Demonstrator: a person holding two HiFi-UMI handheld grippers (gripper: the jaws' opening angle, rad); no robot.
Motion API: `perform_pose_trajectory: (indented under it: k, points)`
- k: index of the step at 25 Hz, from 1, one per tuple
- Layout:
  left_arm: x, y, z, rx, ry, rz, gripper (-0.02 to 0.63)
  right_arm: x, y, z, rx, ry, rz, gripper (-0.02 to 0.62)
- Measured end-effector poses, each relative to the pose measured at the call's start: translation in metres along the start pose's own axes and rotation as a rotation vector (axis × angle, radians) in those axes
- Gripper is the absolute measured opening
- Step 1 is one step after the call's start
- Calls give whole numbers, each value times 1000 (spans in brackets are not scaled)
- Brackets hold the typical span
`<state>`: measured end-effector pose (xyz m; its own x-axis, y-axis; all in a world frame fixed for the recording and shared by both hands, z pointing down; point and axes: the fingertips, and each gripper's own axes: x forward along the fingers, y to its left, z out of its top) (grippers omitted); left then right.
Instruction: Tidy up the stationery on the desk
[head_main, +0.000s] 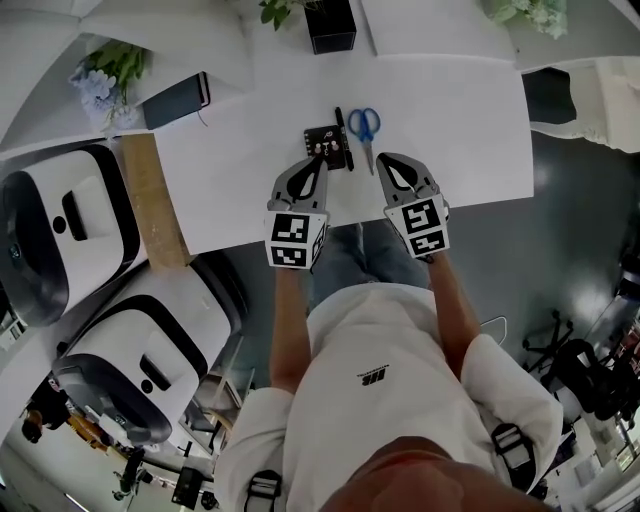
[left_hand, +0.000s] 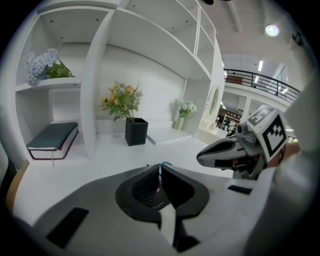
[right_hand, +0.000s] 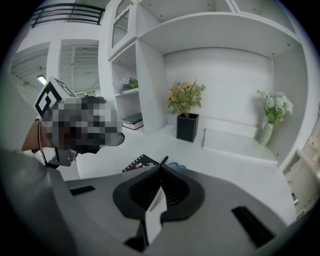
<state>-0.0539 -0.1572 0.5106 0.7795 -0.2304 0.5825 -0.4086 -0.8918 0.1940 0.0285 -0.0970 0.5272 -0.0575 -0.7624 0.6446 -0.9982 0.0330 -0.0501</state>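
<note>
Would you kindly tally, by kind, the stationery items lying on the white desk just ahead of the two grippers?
small black notebook with pale dots: 1
slim black pen: 1
blue-handled scissors: 1
Total: 3

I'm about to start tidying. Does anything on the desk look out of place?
Nothing is spilled or broken. A small notebook, a pen and scissors lie loose side by side on the desk, near its front edge.
</note>
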Motion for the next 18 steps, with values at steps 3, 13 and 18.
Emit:
perform_pose_trajectory:
  k: [3,13,18]
  points:
    - [-7,-3,2,2,2,-2,0,-7,4,5,-5,-11,12,-5]
    - [-22,-11,5,12,3,-18,0,-28,12,18,-3,-30,1,-5]
    - [-27,-17,4,21,13,-33,0,-33,16,19,1,-36,-5,-5]
